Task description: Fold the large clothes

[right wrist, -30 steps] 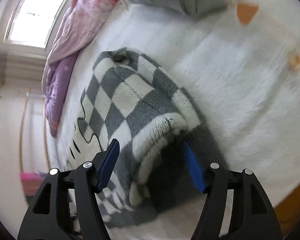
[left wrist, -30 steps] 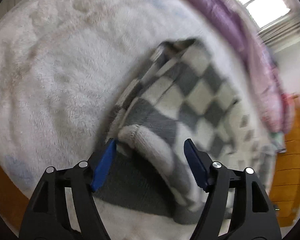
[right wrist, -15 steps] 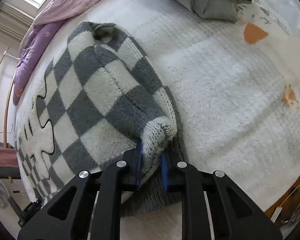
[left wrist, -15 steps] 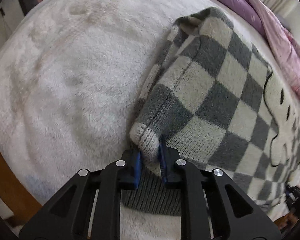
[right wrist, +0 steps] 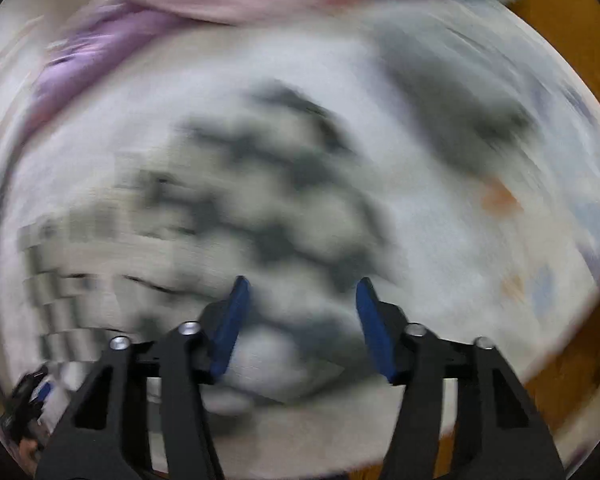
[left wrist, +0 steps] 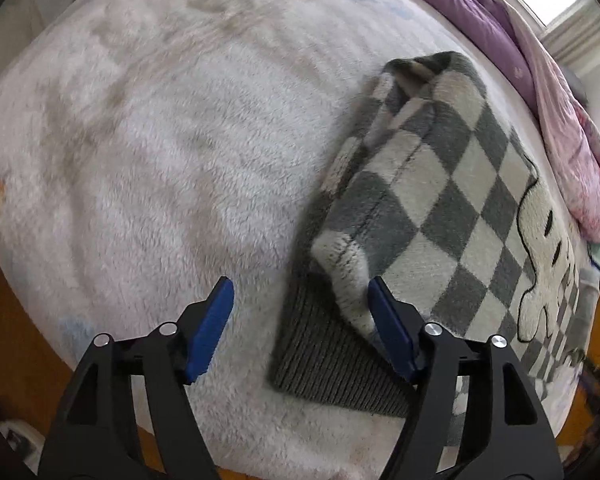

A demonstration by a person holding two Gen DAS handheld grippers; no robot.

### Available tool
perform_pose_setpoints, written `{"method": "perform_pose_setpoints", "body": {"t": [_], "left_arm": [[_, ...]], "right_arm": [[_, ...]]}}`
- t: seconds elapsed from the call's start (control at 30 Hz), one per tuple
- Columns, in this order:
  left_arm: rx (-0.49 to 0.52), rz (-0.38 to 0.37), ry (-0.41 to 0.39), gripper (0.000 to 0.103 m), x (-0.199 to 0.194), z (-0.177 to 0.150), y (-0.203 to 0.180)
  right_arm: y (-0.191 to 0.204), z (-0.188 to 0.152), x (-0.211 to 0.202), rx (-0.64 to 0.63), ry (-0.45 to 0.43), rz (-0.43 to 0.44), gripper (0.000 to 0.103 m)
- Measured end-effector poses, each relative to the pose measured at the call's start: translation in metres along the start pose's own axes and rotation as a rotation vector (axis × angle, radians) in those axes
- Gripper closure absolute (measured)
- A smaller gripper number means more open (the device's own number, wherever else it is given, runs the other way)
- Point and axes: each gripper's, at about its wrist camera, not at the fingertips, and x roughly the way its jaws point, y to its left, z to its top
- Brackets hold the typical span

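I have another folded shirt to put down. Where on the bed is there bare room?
Free: the white fleece left of the checked sweater, out to the bed's near edge. Crowded: the right side, where the sweater lies close to the purple quilt. The right wrist view is too blurred to judge.

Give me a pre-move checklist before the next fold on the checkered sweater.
1. Left gripper jaws open, holding nothing: ok.
2. Right gripper jaws open: ok.
3. Sleeve cuff lies folded over the checkered sweater: ok.
4. Ribbed hem flat on the white fleece blanket: ok.
5. Right wrist view usable for aiming: not ok, heavy motion blur.
6. Sweater's far side lying square: cannot tell, cut off at the frame edge.
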Motion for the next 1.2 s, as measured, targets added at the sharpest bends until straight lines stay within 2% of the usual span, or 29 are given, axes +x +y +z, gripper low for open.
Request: {"method": "perform_pose_setpoints", "body": {"t": [0.03, 0.07, 0.1, 0.17, 0.27, 0.33, 0.4, 0.5, 0.6, 0.67, 0.73, 0.8, 0.9, 1.07, 1.13, 1.2], "left_arm": [[-0.009, -0.011, 0.007, 0.032, 0.003, -0.001, -0.002], [-0.016, -0.016, 0.020, 0.032, 0.006, -0.001, -0.003], [-0.018, -0.019, 0.027, 0.032, 0.008, 0.000, -0.003], [-0.009, -0.016, 0.036, 0.032, 0.012, 0.000, -0.006], [-0.029, -0.012, 0.045, 0.030, 0.017, -0.001, -0.005], [-0.058, -0.020, 0.052, 0.029, 0.019, -0.006, -0.005], [-0.069, -0.024, 0.052, 0.026, 0.023, -0.008, -0.005], [-0.071, -0.017, 0.053, 0.024, 0.029, -0.010, -0.008], [-0.079, -0.013, 0.057, 0.023, 0.032, -0.010, -0.010], [-0.075, -0.016, 0.061, 0.023, 0.033, -0.010, -0.010], [-0.074, -0.024, 0.068, 0.023, 0.035, -0.010, -0.012], [-0.075, -0.036, 0.074, 0.023, 0.035, -0.013, -0.012], [-0.078, -0.067, 0.075, 0.023, 0.031, -0.018, -0.009], [-0.088, -0.097, 0.067, 0.023, 0.027, -0.026, -0.001], [-0.090, -0.104, 0.067, 0.023, 0.025, -0.029, -0.001], [-0.085, -0.103, 0.076, 0.023, 0.023, -0.033, 0.005]], "right_arm": [[0.020, 0.008, 0.004, -0.047, -0.011, 0.034, 0.071], [0.047, 0.018, 0.012, -0.110, -0.016, 0.074, 0.084], [0.075, 0.028, 0.025, -0.169, -0.004, 0.113, 0.092], [0.126, 0.046, 0.054, -0.247, 0.019, 0.198, 0.097], [0.174, 0.068, 0.097, -0.342, 0.040, 0.154, 0.100], [0.186, 0.075, 0.129, -0.370, 0.074, 0.098, 0.102], [0.188, 0.074, 0.155, -0.396, 0.096, 0.067, 0.103], [0.188, 0.075, 0.164, -0.442, 0.067, 0.075, 0.103], [0.178, 0.073, 0.155, -0.423, 0.067, 0.105, 0.103], [0.171, 0.065, 0.144, -0.369, 0.096, 0.130, 0.103], [0.164, 0.047, 0.136, -0.328, 0.143, 0.164, 0.103], [0.154, 0.012, 0.131, -0.318, 0.196, 0.165, 0.103], [0.143, -0.026, 0.112, -0.304, 0.179, 0.149, 0.103], [0.137, -0.040, 0.105, -0.273, 0.160, 0.144, 0.103], [0.138, -0.051, 0.100, -0.275, 0.185, 0.141, 0.103], [0.131, -0.075, 0.099, -0.244, 0.258, 0.175, 0.103]]}}
